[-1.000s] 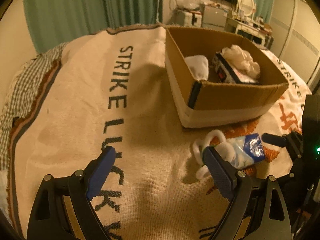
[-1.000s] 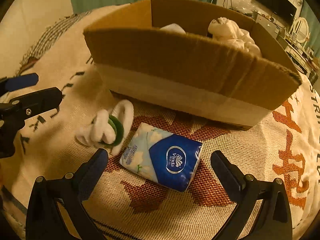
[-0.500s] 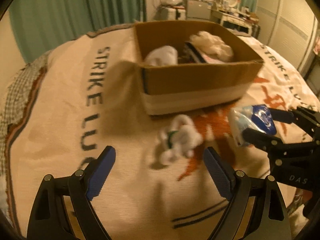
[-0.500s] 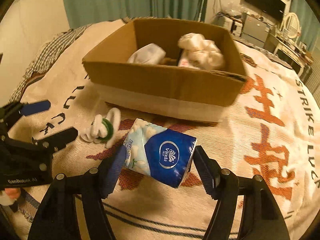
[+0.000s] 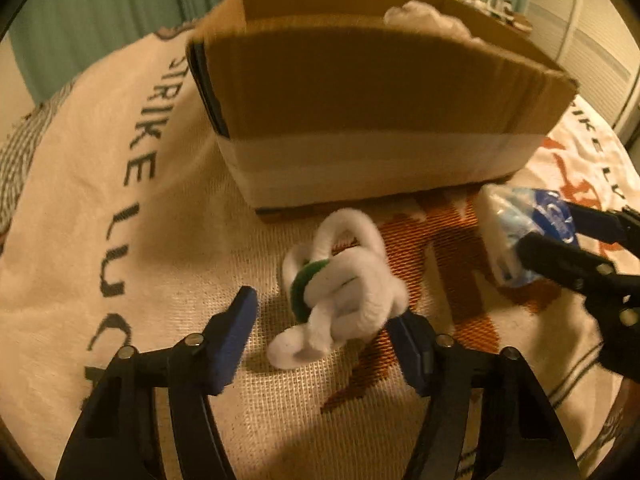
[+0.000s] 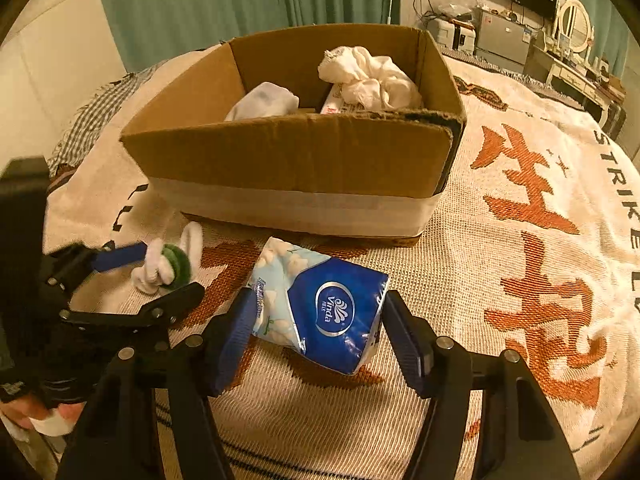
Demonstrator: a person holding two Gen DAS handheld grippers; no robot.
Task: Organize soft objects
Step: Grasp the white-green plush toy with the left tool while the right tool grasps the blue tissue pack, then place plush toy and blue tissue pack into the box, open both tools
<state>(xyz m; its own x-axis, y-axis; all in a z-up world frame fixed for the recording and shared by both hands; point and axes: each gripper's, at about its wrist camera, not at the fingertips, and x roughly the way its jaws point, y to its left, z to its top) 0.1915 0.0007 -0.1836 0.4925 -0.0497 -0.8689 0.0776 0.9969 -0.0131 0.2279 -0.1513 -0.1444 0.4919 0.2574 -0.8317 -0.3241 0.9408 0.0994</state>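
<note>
A white knotted rope toy with a green ring [image 5: 340,280] lies on the blanket in front of the cardboard box [image 5: 372,92]. My left gripper [image 5: 328,332] is open, its fingers on either side of the toy. My right gripper [image 6: 318,332] is shut on a blue Vinda tissue pack [image 6: 324,308] and holds it above the blanket before the box [image 6: 296,160]. The pack [image 5: 520,232] also shows at the right of the left wrist view. The toy [image 6: 168,264] and left gripper [image 6: 156,276] show at the left of the right wrist view. The box holds white cloth items [image 6: 368,76].
The printed blanket [image 6: 520,240] covers the bed. Green curtains [image 6: 240,0] hang behind the box. A TV and dresser [image 6: 520,20] stand at the far right of the room.
My left gripper has moved forward and down so its fingers now flank the rope toy. My right gripper still holds the tissue pack, slightly nearer the box.
</note>
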